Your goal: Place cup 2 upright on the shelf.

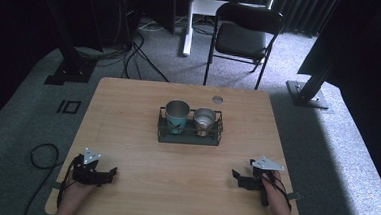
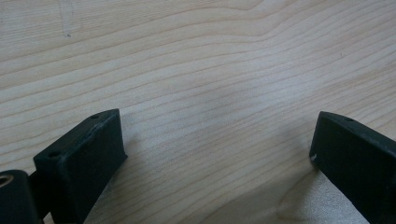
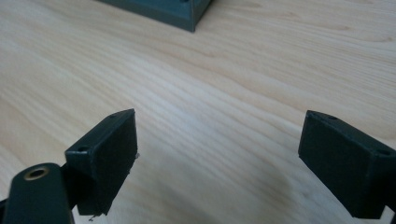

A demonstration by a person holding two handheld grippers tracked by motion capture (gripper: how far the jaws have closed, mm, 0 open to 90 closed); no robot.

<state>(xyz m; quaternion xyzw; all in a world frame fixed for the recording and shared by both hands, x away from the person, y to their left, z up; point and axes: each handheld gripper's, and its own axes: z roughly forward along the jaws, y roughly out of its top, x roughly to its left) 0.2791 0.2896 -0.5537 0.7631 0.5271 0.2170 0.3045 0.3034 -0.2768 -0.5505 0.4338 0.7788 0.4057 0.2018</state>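
A dark wire rack (image 1: 189,135) stands in the middle of the wooden table (image 1: 126,148). In it sit a taller teal metal cup (image 1: 177,115) on the left and a shorter steel cup (image 1: 204,121) on the right. My left gripper (image 1: 108,175) rests near the table's front left corner, open, with bare wood between its jaws (image 2: 217,135). My right gripper (image 1: 238,178) rests near the front right, also open over bare wood (image 3: 217,135). A corner of the rack (image 3: 163,11) shows at the top of the right gripper view.
A round grommet hole (image 1: 217,99) sits near the table's far edge. A black folding chair (image 1: 243,38) stands on the carpet behind the table. Dark frame posts (image 1: 71,60) and cables (image 1: 43,153) flank the table on the floor.
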